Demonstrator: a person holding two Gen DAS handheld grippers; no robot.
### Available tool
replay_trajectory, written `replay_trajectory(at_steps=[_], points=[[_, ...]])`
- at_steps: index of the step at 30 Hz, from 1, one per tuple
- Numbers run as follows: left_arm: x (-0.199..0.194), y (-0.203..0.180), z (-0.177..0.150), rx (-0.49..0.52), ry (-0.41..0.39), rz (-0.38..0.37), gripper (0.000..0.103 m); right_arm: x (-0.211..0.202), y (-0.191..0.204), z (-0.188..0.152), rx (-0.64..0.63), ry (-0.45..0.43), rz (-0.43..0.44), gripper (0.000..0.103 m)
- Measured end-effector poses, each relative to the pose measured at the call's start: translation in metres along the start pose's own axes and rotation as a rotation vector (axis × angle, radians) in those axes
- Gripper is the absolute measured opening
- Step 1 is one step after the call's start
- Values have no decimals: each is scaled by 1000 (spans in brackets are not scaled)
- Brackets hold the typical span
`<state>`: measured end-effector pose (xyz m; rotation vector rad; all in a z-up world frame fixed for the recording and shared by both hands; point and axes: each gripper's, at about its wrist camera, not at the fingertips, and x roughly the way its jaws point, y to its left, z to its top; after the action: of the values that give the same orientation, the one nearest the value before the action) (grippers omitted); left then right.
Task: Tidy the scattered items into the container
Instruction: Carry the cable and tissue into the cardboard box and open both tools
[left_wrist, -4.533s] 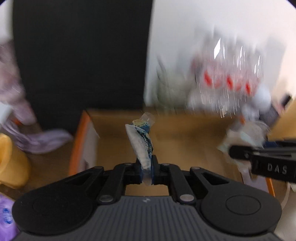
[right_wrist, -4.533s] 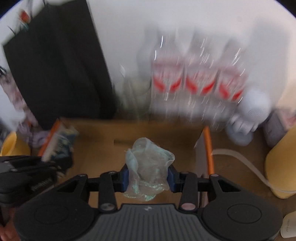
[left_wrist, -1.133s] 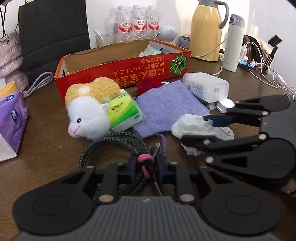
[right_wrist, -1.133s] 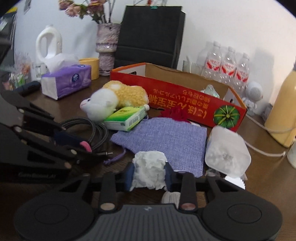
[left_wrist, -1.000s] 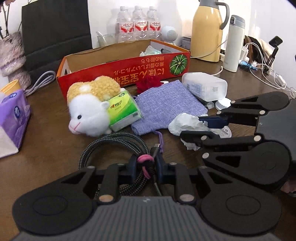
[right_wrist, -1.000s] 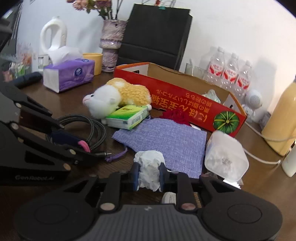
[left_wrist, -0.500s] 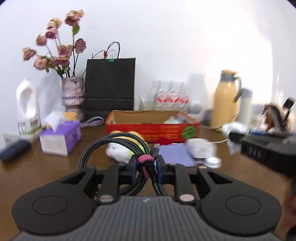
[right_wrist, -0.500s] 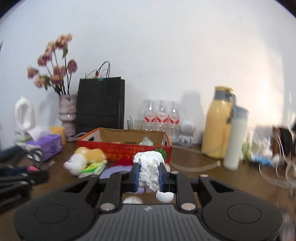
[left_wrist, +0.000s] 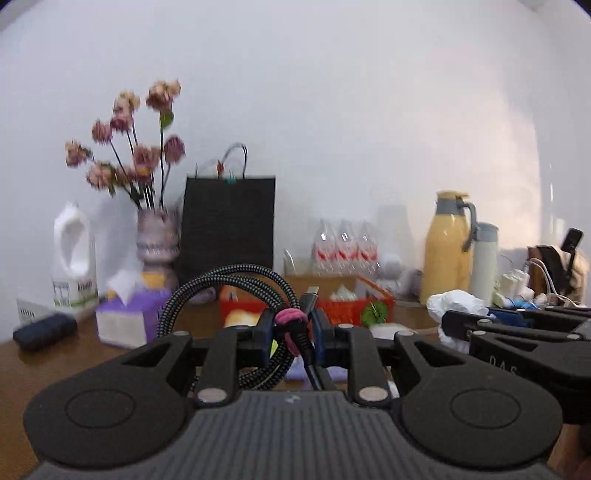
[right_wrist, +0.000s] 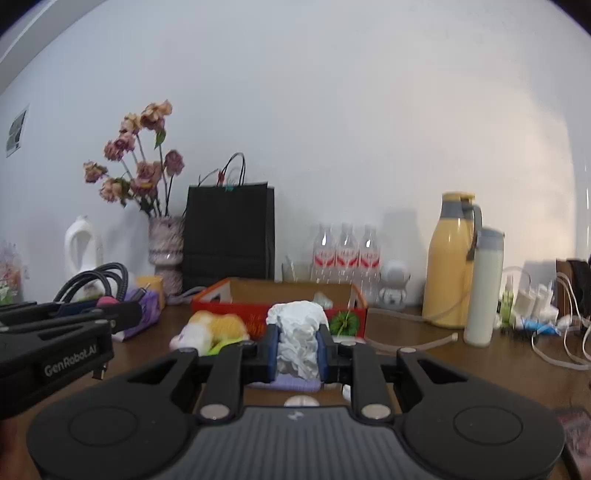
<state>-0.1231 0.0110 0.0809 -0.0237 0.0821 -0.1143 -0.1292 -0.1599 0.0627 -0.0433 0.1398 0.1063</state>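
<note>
You held both grippers level above the wooden table (right_wrist: 480, 369), facing the far wall. Your left gripper (left_wrist: 289, 334) was clenched on the coiled braided cable (left_wrist: 207, 291) at its pink tie (left_wrist: 290, 319); your right gripper (right_wrist: 298, 349) squeezed a crumpled white tissue wad (right_wrist: 297, 328). The container, a red cardboard box (right_wrist: 236, 306), sat mid-table, w/ one pale crumpled item already inside near its right end. In front of the box, between it and your grippers, lay the plush toy (right_wrist: 214, 326), a green tissue pack beside it (mostly hidden) & the purple cloth (right_wrist: 291, 384) just under the right fingers. Behind the box: black paper bag (right_wrist: 229, 236), 3 water bottles (right_wrist: 345, 254), yellow thermos (right_wrist: 448, 266), white flask (right_wrist: 484, 288). Far left: vase of dried flowers (right_wrist: 166, 247), white jug (left_wrist: 72, 254), purple tissue box (left_wrist: 127, 321).

Vs. approx. 1 sec earlier: both grippers were down at table level, cable & wad just gripped among the clutter; they had since risen & tipped up to level, loads unchanged. The scattered items that filled the view then now sat low, partly masked by the fingers.
</note>
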Motion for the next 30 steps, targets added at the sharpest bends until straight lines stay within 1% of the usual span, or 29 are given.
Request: replay_trajectory(at_steps=[2, 4, 6, 9, 11, 13, 16, 18, 19, 20, 21, 23, 24, 25, 26, 27, 28, 29, 30], points=[[30, 2, 17, 0, -40, -20, 22, 24, -2, 17, -22, -60, -4, 19], [66, 1, 37, 22, -90, -9, 22, 55, -2, 38, -54, -126, -17, 19], [99, 2, 52, 31, -108, -9, 22, 85, -7, 56, -49, -139, -23, 19], [148, 5, 64, 19, -113, 12, 22, 137, -17, 74, -13, -123, -17, 19], [173, 7, 64, 13, -103, 25, 22, 166, -24, 77, -24, -126, -33, 20], [196, 10, 63, 17, -93, 31, 22, 194, -32, 78, -23, -106, -31, 20], [244, 19, 73, 38, -100, 55, 22, 243, -39, 87, -23, -94, -22, 20], [286, 25, 85, 89, -107, 70, 22, 288, -44, 99, -11, -64, -10, 20], [305, 28, 90, 100, -87, 83, 22, 309, -47, 104, -4, -36, -21, 19], [318, 32, 94, 93, -64, 83, 22, 320, -49, 108, 5, -25, -26, 20], [327, 37, 98, 71, -47, 78, 22, 328, -53, 112, 13, -29, -24, 20], [341, 47, 103, 35, -15, 48, 22, 340, -56, 119, -18, -31, -23, 20], [360, 52, 110, 47, 55, 39, 22, 355, -58, 127, -50, 6, -20, 20], [390, 51, 120, 79, 183, 23, 22, 380, -60, 141, -88, 117, -4, 20], [429, 52, 132, 74, 371, -3, 22, 414, -66, 156, -84, 290, 23, 20], [465, 59, 139, 10, 560, -35, 22, 455, -77, 167, -24, 517, 55, 20], [497, 69, 140, -106, 732, -69, 22, 494, -95, 172, 105, 710, 121, 19], [521, 73, 136, -170, 868, -94, 22, 518, -106, 172, 196, 799, 157, 19], [534, 71, 133, -154, 931, -102, 22, 536, -108, 172, 194, 858, 132, 19]])
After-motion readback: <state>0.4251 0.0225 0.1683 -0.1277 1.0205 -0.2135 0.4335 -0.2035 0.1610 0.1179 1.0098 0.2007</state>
